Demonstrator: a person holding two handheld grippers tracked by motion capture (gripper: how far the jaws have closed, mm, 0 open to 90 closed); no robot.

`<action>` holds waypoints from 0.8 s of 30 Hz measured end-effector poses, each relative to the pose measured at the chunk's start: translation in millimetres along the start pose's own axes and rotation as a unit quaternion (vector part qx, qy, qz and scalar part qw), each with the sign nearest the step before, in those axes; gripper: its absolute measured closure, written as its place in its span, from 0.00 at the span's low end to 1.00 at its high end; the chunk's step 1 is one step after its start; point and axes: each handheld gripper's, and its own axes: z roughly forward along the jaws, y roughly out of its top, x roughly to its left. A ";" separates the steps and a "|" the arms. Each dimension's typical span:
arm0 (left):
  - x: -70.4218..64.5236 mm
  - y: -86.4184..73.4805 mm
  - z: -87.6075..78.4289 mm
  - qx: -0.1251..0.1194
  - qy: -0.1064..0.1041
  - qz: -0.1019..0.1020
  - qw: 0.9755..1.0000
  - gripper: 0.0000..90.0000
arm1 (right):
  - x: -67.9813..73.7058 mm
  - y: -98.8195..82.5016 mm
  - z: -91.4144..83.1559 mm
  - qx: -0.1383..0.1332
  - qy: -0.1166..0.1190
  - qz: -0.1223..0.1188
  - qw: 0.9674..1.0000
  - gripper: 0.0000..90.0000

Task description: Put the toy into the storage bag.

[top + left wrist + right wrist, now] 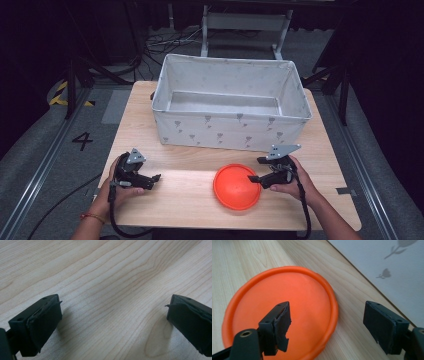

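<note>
Disc point(236, 186), round, smooth orange plastic with a raised rolled rim, flat on pale wood-grain table point(185, 200), just in front of fabric bin point(231, 131) (grey cloth, small flower print, boxy). Right gripper point(256, 170) at the disc's right edge, jaws wide apart, one black foam-faced pad point(282, 325) over the disc, the other beside its rim, nothing clamped. Left gripper point(155, 180) well apart, low over bare wood, jaws spread, pads point(45, 322) frayed at the edges.
</note>
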 end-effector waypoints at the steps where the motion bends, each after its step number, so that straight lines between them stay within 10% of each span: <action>1: 0.0 0.0 0.0 0.000 0.000 0.000 1.000 0.00 | 0.5 0.4 2.8 0.003 0.002 0.001 1.000 0.25; 24: 0.0 -0.2 0.2 -0.001 -0.001 -0.001 1.000 0.00 | 15.7 -17.9 34.9 0.037 0.007 -0.012 0.999 0.26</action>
